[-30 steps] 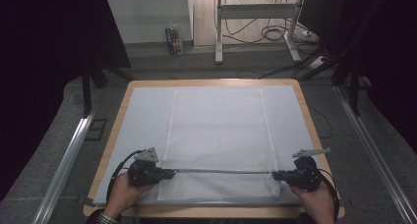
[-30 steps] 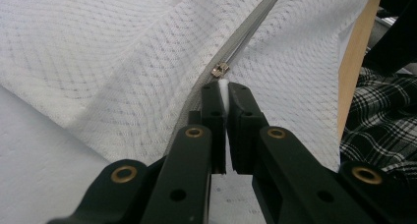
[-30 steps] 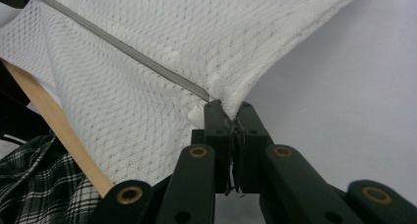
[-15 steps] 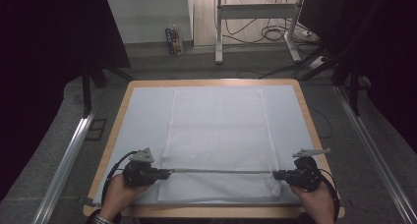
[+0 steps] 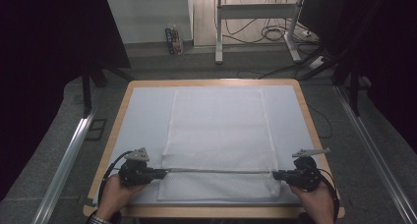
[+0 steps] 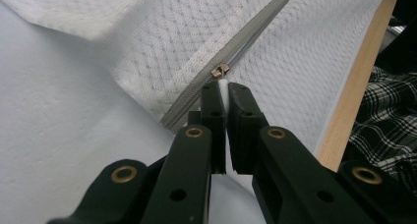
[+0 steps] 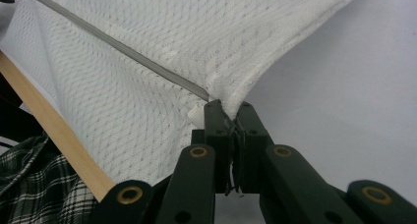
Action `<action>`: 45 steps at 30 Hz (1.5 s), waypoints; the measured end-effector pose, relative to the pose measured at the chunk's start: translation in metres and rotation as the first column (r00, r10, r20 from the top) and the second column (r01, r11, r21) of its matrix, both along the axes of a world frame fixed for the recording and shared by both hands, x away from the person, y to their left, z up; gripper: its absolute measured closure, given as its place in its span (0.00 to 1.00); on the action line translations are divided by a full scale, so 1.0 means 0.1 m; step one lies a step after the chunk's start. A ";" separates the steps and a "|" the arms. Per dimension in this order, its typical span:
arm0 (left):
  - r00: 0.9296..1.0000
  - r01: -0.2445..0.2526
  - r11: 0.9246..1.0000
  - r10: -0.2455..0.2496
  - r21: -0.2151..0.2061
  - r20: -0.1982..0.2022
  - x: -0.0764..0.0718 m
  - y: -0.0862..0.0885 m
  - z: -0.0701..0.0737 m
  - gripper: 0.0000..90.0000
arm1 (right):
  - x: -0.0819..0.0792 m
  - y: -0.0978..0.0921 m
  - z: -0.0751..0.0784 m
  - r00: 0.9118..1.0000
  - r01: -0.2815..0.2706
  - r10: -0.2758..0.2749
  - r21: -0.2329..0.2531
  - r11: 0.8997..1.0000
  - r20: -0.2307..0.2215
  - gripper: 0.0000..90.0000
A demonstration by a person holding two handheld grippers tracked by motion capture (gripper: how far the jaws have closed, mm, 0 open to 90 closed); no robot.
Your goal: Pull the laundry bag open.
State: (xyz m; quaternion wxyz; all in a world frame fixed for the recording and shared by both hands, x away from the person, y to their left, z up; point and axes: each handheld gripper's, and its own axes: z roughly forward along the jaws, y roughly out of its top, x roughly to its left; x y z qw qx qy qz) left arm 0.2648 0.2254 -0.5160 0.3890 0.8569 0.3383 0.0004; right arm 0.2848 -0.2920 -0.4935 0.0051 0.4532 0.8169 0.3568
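Note:
A white mesh bag (image 5: 216, 130) lies flat on the white mat (image 5: 142, 116) of a wooden table. A grey zipper (image 5: 216, 171) runs across its near end. My left gripper (image 5: 163, 173) is at the zipper's left end. In the left gripper view that gripper (image 6: 223, 89) is shut on the white pull tab just behind the metal slider (image 6: 220, 70). My right gripper (image 5: 275, 174) is at the zipper's right end. In the right gripper view it (image 7: 228, 108) is shut on the bag's corner where the zipper (image 7: 123, 49) ends, lifting the mesh (image 7: 221, 27) a little.
The table's wooden front edge (image 5: 211, 211) lies just behind both hands. A plaid garment (image 6: 383, 116) shows beyond that edge. Metal rails (image 5: 69, 155) flank the table on the floor, with a frame and cables (image 5: 270, 32) at the back.
My left gripper has slid a little to the left along the zipper line with the pull tab in it. The right gripper has stayed put.

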 end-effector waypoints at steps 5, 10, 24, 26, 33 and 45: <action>1.000 -0.015 1.000 0.015 0.007 -0.009 0.01 0.04 -0.01 0.97 | 0.00 0.00 0.00 1.000 0.007 -0.007 -0.008 1.000 0.002 0.95; 1.000 -0.023 1.000 0.023 -0.012 -0.011 -0.01 0.09 0.00 0.97 | 0.00 0.01 -0.01 1.000 0.000 0.000 0.003 1.000 -0.002 0.95; 0.997 -0.078 0.997 0.079 0.028 -0.025 -0.03 0.23 -0.02 0.97 | 0.00 0.01 -0.01 1.000 0.005 -0.005 -0.008 1.000 -0.003 0.95; 0.996 -0.084 0.996 0.085 0.033 -0.028 -0.03 0.24 -0.02 0.97 | 0.01 0.01 -0.01 1.000 0.006 -0.006 -0.008 1.000 -0.005 0.95; 0.994 -0.068 0.997 0.071 0.032 -0.087 -0.02 0.23 -0.02 0.96 | 0.00 0.03 -0.04 1.000 -0.005 0.005 -0.025 1.000 -0.014 0.95; 0.989 -0.037 0.996 0.048 0.080 -0.139 -0.08 0.17 -0.08 0.95 | -0.07 0.05 -0.08 0.998 -0.039 0.037 -0.050 0.998 -0.048 0.89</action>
